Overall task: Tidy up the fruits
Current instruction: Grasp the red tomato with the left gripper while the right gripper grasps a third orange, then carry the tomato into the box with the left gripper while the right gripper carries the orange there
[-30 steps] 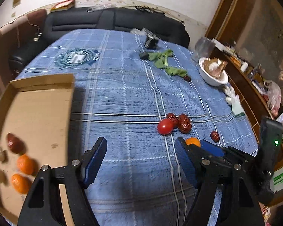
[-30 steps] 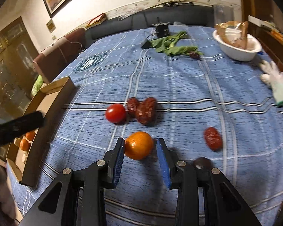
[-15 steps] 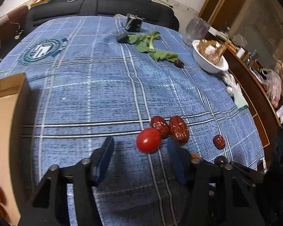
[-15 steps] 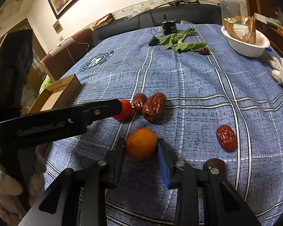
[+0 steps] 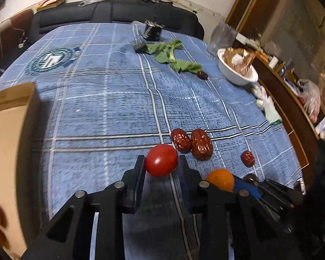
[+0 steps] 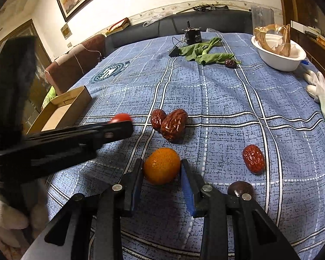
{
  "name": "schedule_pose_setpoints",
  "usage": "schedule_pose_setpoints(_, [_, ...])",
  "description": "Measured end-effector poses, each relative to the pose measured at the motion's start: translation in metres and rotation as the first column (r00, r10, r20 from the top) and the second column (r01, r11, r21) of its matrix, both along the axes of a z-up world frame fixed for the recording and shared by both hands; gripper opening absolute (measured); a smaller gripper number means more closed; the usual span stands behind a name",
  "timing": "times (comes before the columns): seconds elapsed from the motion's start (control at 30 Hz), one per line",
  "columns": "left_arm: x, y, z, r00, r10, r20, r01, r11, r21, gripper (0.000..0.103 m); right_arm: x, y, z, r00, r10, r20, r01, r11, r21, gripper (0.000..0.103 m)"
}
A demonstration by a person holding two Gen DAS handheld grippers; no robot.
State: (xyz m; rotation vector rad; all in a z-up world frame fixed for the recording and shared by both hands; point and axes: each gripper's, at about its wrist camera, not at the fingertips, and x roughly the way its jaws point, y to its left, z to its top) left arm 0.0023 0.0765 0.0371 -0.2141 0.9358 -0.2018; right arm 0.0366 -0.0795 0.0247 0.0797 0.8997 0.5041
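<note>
Sorting fruit on a blue checked tablecloth (image 5: 110,108): at far left a cardboard box (image 5: 8,130) already holds orange fruit; the left gripper (image 5: 161,162) clamps a red tomato (image 5: 161,160), the right gripper (image 6: 161,169) an orange (image 6: 162,165). Four red dates (image 6: 174,124) and a dark fruit remain. Greens (image 6: 205,53), white bowl (image 6: 277,58) and glove (image 6: 322,95) lie beyond, clear of the path.

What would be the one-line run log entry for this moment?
left hand-held gripper: shut on tomato | right hand-held gripper: shut on orange | both fruits on blue tablecloth | cardboard box: at left
</note>
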Motion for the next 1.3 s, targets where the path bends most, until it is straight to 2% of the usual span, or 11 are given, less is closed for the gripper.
schedule_pose_setpoints(0.17, [-0.033, 0.026, 0.016, 0.998, 0.063, 0.028, -0.062, 0.998, -0.011, 0.028, -0.003, 0.001, 0.004, 1.000, 0.004, 0.024, -0.004, 1.000, 0.002, 0.036])
schedule_pose_setpoints(0.37, [-0.068, 0.072, 0.032, 0.985, 0.163, 0.059, -0.165, 0.986, 0.034, 0.029, -0.004, 0.008, 0.008, 1.000, 0.019, -0.003, -0.019, 0.999, 0.027, 0.036])
schedule_pose_setpoints(0.57, [-0.089, 0.143, 0.045, 0.949, 0.300, 0.093, -0.308, 0.948, 0.085, 0.029, -0.021, 0.051, 0.048, 0.990, 0.128, 0.050, -0.130, 0.991, 0.039, 0.037])
schedule_pose_setpoints(0.7, [-0.091, 0.180, 0.058, 0.933, 0.336, 0.128, -0.355, 0.918, 0.179, 0.029, -0.031, 0.098, 0.067, 0.972, 0.225, 0.074, -0.228, 0.973, 0.034, 0.037])
schedule_pose_setpoints(0.8, [-0.078, 0.207, 0.054, 0.928, 0.361, 0.090, -0.372, 0.903, 0.214, 0.029, -0.038, 0.136, 0.073, 0.953, 0.293, 0.076, -0.295, 0.955, 0.026, 0.037])
schedule_pose_setpoints(1.0, [-0.056, 0.246, 0.034, 0.913, 0.408, 0.000, -0.399, 0.892, 0.212, 0.029, -0.047, 0.216, 0.065, 0.910, 0.408, 0.074, -0.405, 0.913, -0.051, 0.037])
schedule_pose_setpoints(1.3, [-0.031, 0.276, 0.007, 0.899, 0.422, -0.117, -0.408, 0.904, 0.126, 0.029, -0.031, 0.268, 0.029, 0.908, 0.418, 0.012, -0.411, 0.899, -0.151, 0.037])
